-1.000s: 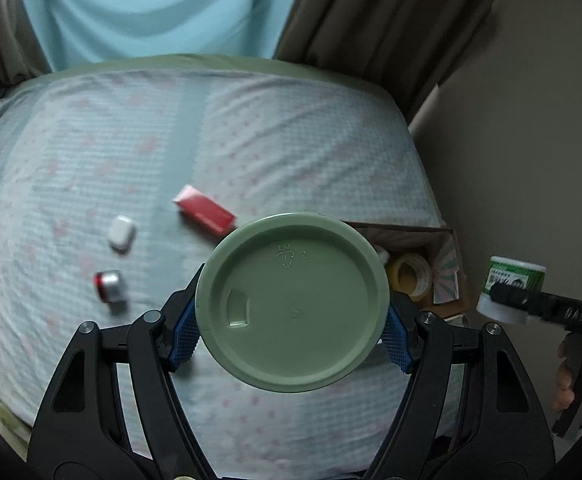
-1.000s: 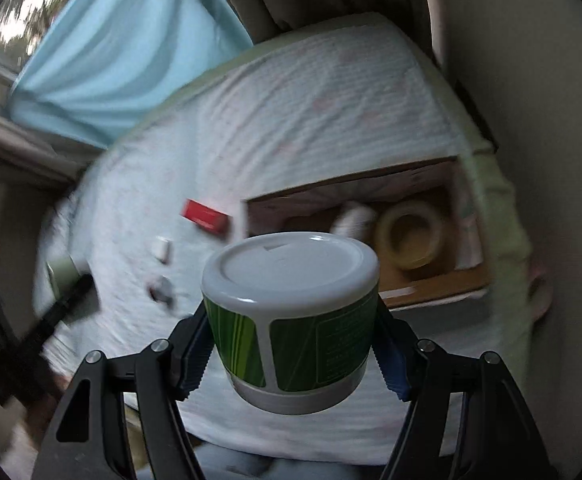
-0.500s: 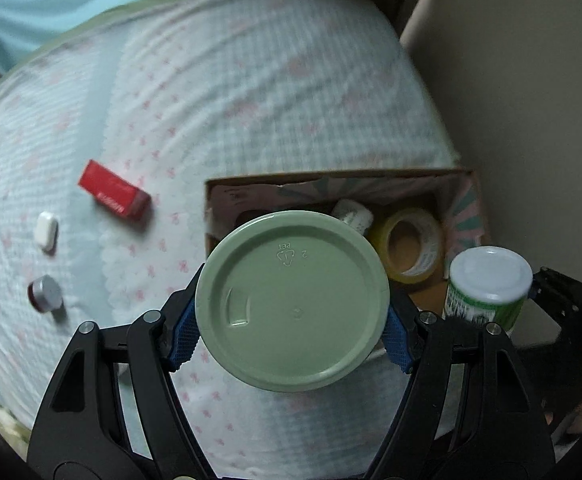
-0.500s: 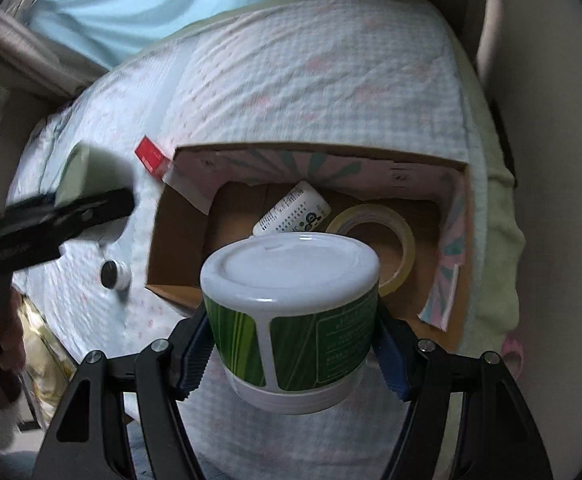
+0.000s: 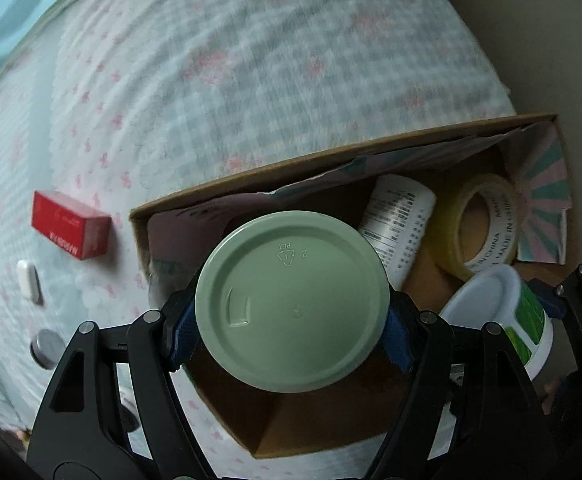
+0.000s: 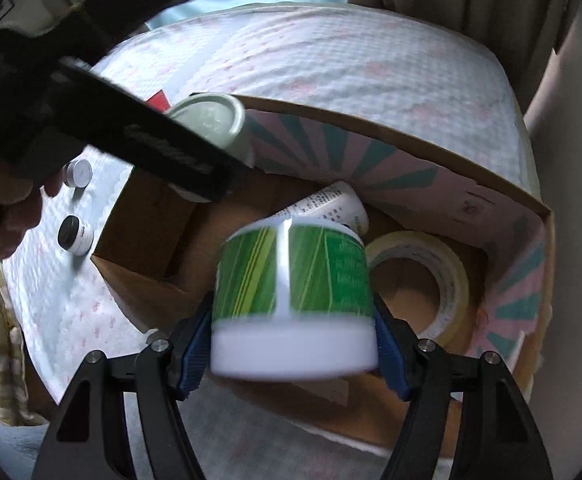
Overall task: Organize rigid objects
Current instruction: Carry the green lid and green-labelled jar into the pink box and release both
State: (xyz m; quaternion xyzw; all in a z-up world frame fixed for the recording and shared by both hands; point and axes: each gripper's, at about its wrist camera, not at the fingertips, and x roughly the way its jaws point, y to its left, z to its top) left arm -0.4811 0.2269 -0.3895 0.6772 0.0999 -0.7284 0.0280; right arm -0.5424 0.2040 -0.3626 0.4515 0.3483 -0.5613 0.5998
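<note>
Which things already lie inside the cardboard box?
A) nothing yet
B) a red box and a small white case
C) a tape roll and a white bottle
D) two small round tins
C: the tape roll and white bottle lie inside the cardboard box.

Box (image 5: pixel 331 156) at frame ctr-right on bed (image 5: pixel 211 60). Inside, upper right: bottle (image 5: pixel 401 216) lying left of tape roll (image 5: pixel 475 224), touching. Outside, left of box: carton (image 5: pixel 71 224), w/ small case (image 5: pixel 29 280) below it & tin (image 5: pixel 47 346) lower still.
</note>
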